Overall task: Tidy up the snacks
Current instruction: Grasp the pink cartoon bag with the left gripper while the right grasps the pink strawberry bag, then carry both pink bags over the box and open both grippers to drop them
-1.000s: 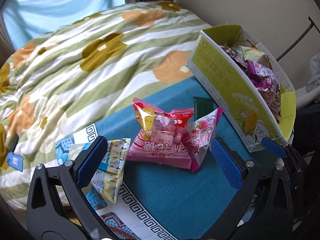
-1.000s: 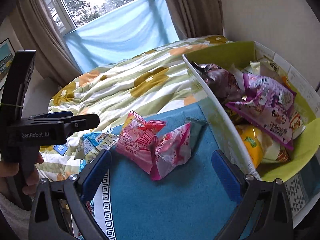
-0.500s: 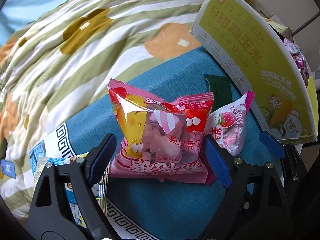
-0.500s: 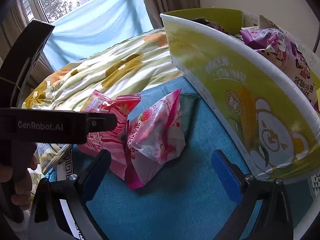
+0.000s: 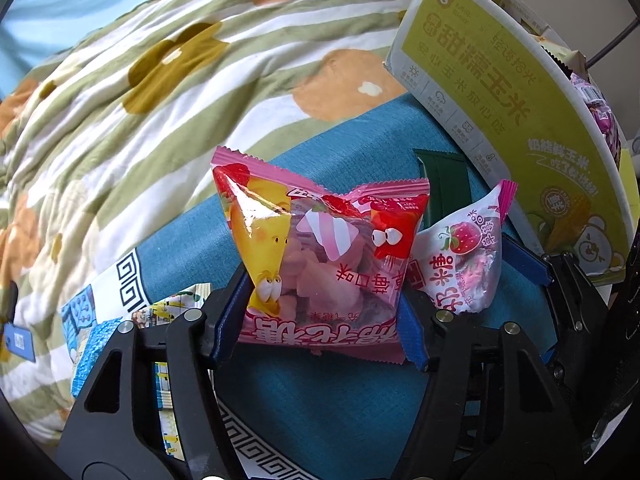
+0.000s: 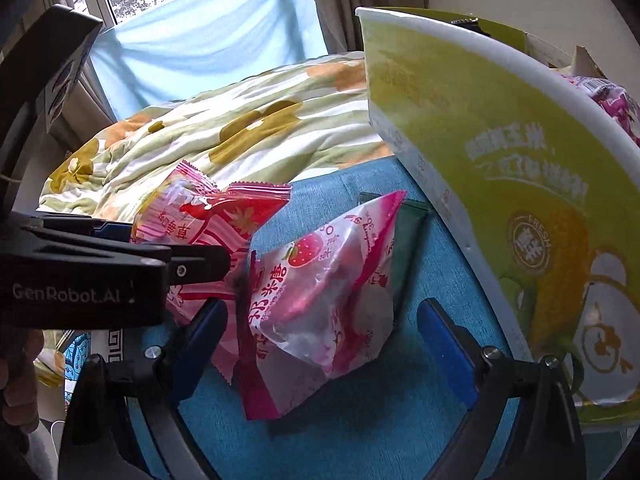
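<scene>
Left wrist: left hand-held gripper (image 5: 320, 312) clamping marshmallow bag (image 5: 320, 256), green box (image 5: 520, 120) holding purple packets (image 5: 600, 108), right hand-held gripper (image 6: 320, 344) agape.

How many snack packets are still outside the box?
4: marshmallow bag in the left gripper, strawberry bag between right gripper's fingers, dark green packet by box, blue-yellow packet leftmost.

On the black body of my left claw (image 6: 236, 276) I read "GenRobot.AI" in pale letters. The yellow-green snack box (image 6: 500, 168) carried a round stamp that said "FRESH" beside a cartoon bear; in the left wrist view its wall (image 5: 480, 92) bore large white Chinese characters, "甜糯玉米". The pink marshmallow bag (image 5: 320, 256) and the strawberry candy packet (image 6: 320, 292) bore Chinese print, upside down, which I could not read surely.
</scene>
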The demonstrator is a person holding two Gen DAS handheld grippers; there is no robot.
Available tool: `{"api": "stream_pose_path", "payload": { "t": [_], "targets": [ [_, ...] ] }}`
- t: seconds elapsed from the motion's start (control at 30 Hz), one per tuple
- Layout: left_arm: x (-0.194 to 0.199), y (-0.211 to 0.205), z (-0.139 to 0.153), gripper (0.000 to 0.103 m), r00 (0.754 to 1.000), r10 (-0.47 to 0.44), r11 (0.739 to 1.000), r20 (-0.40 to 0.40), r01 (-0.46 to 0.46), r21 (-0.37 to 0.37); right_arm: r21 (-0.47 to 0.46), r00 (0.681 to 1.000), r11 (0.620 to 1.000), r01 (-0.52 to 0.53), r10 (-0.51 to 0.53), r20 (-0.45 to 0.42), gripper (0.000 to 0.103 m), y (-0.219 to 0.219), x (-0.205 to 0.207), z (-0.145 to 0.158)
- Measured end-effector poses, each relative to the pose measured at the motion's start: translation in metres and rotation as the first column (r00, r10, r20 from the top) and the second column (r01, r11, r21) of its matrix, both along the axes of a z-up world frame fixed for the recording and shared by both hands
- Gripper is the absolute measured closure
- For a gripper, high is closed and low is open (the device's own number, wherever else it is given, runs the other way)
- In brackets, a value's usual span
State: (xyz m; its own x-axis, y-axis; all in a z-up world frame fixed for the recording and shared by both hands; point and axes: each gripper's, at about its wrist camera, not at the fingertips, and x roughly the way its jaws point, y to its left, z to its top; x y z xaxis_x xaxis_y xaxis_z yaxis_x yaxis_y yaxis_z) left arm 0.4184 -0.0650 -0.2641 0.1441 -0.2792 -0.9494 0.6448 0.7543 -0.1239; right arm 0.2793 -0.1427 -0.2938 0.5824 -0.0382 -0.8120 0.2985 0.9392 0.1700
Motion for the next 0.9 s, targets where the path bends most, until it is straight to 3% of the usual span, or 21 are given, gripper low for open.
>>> {"api": "stream_pose_path", "payload": {
  "t": [0.23,0.4,0.67,0.9],
  "targets": [
    [-0.002,0.002,0.000,0.042,1.000,0.006,1.000,-0.004,-0.006,-0.007,0.003,0.999,0.999,-0.049,0.049,-0.021,0.023,-0.001,0.008,-0.009],
    [-0.003,0.001,0.006,0.042,1.000,0.008,1.000,0.005,-0.008,-0.014,-0.036,0.995,0.995,-0.089,0.088,-0.038,0.042,0.004,0.009,-0.009],
    [-0.015,0.003,0.035,0.042,0.999,0.011,0.999,0.047,-0.009,-0.045,-0.051,0.997,0.995,-0.081,0.081,-0.019,0.047,0.004,-0.002,0.007],
    [-0.033,0.008,0.085,0.042,0.993,0.048,0.994,0.108,-0.038,-0.099,-0.065,0.996,0.994,-0.085,0.085,0.008,0.047,0.006,-0.020,0.039]
  ]
}}
